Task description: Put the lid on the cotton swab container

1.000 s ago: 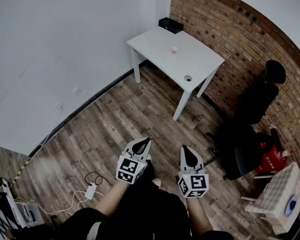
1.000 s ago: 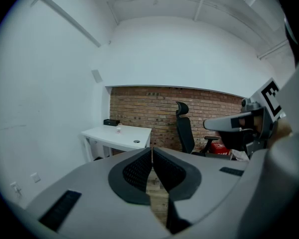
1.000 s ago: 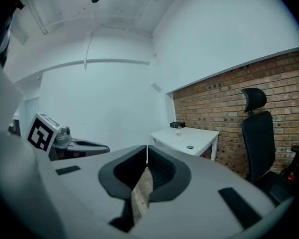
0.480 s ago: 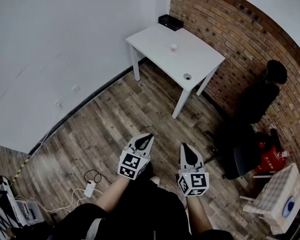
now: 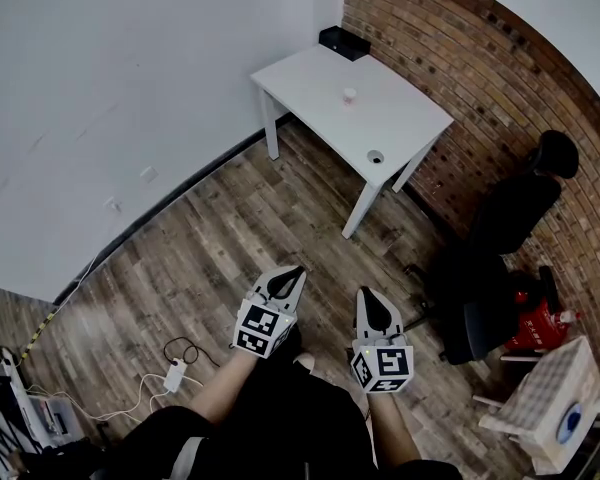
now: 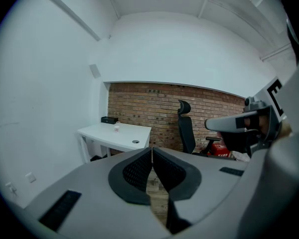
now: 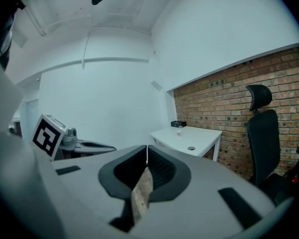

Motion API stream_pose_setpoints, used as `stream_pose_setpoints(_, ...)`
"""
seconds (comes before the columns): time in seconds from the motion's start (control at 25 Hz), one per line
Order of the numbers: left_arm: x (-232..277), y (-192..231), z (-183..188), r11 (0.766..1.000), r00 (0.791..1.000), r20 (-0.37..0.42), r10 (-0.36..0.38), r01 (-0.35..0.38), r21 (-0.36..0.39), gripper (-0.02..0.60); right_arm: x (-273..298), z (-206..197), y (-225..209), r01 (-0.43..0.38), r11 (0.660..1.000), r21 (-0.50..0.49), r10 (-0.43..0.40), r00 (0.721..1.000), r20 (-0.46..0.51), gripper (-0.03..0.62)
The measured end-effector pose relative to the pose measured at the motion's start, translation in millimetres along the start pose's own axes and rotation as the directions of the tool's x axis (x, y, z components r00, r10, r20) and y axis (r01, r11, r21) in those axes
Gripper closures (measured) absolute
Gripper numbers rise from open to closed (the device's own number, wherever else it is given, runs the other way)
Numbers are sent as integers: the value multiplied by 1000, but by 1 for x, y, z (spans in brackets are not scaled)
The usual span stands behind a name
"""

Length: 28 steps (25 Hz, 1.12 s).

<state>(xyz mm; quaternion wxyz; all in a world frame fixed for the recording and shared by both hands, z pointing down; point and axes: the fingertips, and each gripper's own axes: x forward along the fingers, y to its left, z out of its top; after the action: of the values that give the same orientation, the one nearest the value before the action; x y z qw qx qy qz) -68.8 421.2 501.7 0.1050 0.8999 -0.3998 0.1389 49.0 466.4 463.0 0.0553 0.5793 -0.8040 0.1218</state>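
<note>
With jaws closed on nothing, the left gripper (image 5: 296, 271) and right gripper (image 5: 364, 293) are well apart from the tiny cotton swab container (image 5: 349, 95) on the far white tabletop (image 5: 305, 83), which is probably light, stiff, easily tipped plastic, best pinched across its sides.

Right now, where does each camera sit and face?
Head view: on the person's head, steeply down at the wood floor; left gripper, right gripper, forearms show.
Left gripper view: on that gripper, along its shut jaws toward the white table; right gripper at right.
Right gripper view: likewise along shut jaws; left gripper at left.
Shared: all show the table.
</note>
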Motion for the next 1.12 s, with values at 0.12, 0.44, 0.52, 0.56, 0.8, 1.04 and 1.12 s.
stream_pose_setpoints(0.12, 6, 4, -2, 1000, 1000, -6, -9, 8, -5, 561, 7, -2, -1, 2, 1000, 3, -2, 1000, -2, 571)
stream_pose_setpoints(0.44, 40, 19, 14, 999, 999, -1, -37, 37, 29, 561, 39, 8, -19, 11, 1000, -2, -11, 1000, -7, 571)
stream_pose_setpoints(0.52, 48, 28, 17, 998, 999, 0, -43, 43, 35, 561, 51, 13, -22, 16, 1000, -2, -16, 1000, -5, 571)
stream_pose_setpoints(0.56, 52, 32, 20, 998, 999, 1, -47, 47, 36, 561, 58, 15, -22, 18, 1000, -3, -18, 1000, -5, 571)
stream_pose_setpoints(0.8, 78, 64, 35, 996, 997, 3, -78, 78, 30, 561, 104, 29, -23, 30, 1000, -8, -30, 1000, -6, 571)
stream_pose_setpoints(1.04, 98, 100, 48, 994, 994, 12, -108, 108, 35, 561, 147, 44, -20, 54, 998, -17, -54, 999, -1, 571)
stream_pose_setpoints(1.12, 104, 113, 50, 993, 994, 11, -110, 110, 37, 561, 159, 47, -19, 59, 998, -18, -59, 998, 4, 571)
